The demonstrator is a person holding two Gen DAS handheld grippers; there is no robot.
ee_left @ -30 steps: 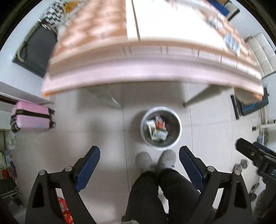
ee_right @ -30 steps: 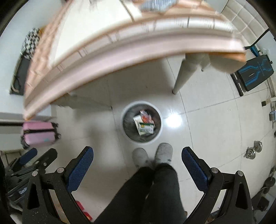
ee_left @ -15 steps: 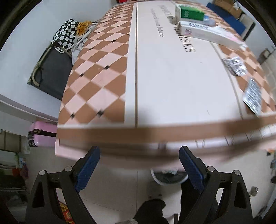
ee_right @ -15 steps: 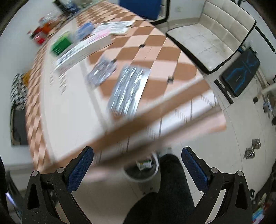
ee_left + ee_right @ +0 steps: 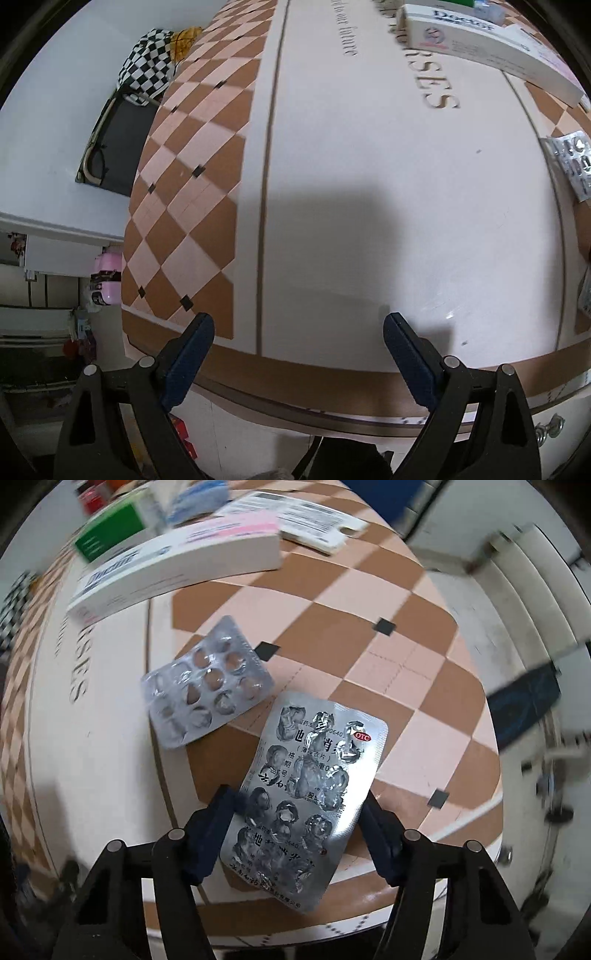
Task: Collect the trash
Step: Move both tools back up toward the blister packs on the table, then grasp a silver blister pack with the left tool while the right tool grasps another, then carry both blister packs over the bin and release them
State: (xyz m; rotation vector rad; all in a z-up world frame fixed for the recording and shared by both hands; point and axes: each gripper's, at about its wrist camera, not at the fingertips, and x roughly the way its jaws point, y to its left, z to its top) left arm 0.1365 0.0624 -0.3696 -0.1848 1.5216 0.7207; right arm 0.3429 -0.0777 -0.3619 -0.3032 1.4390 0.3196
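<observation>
Checkered tabletop (image 5: 388, 602): blister pack (image 5: 306, 797) btwn right claw (image 5: 299, 812) jaws, closing in, not clamped.

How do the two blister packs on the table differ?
The larger blister pack lies foil side up with printed text and a red OTC mark, between the right gripper's jaws, which have just been closing. The smaller blister pack shows round pockets, no print, and sits clear of the jaws, farther from the table edge. Both are silver and look used up.
</observation>
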